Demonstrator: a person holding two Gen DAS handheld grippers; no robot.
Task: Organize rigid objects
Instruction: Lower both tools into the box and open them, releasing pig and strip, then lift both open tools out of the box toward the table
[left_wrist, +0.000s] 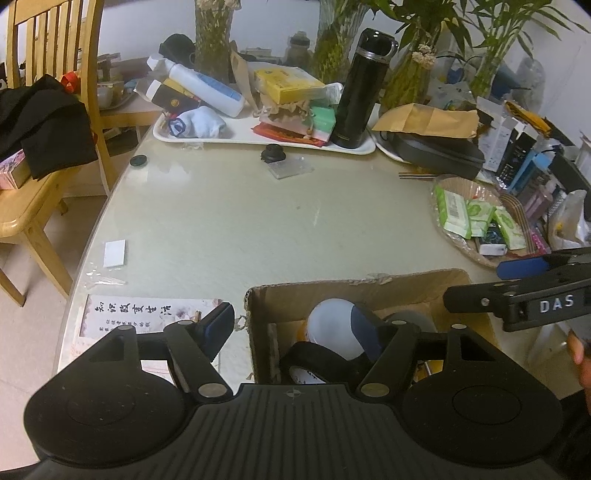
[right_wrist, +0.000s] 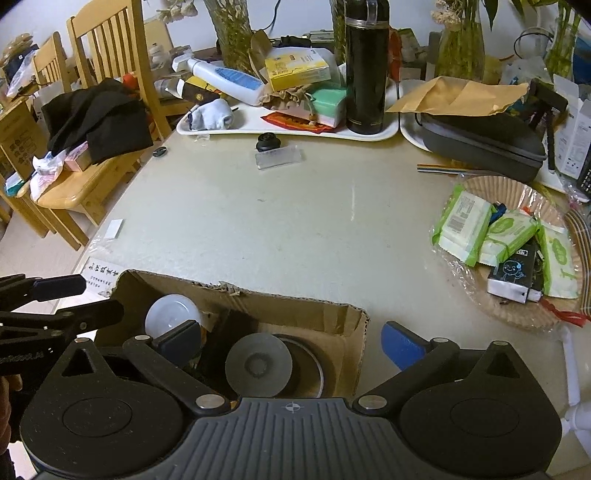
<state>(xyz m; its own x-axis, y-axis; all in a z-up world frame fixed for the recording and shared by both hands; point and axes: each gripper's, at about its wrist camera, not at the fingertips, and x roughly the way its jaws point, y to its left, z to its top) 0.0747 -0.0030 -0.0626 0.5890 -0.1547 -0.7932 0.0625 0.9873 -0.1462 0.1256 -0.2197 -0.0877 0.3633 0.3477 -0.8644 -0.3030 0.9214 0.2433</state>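
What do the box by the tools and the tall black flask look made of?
The box looks like plain brown corrugated cardboard: torn, ragged rim and matte walls. The flask is probably metal with a glossy black coat: light glints on its body and a silvery band rings the neck.

Box at the near edge, clutter along the far side

The cardboard box (right_wrist: 236, 306) sits nearest on the table (right_wrist: 295, 221); a dome-shaped thing (right_wrist: 170, 317) and a disc (right_wrist: 258, 363) lie in it (side by side). The flask (right_wrist: 365, 70) stands on the tray (right_wrist: 369, 133) behind, the basket (right_wrist: 517, 192) to the right.
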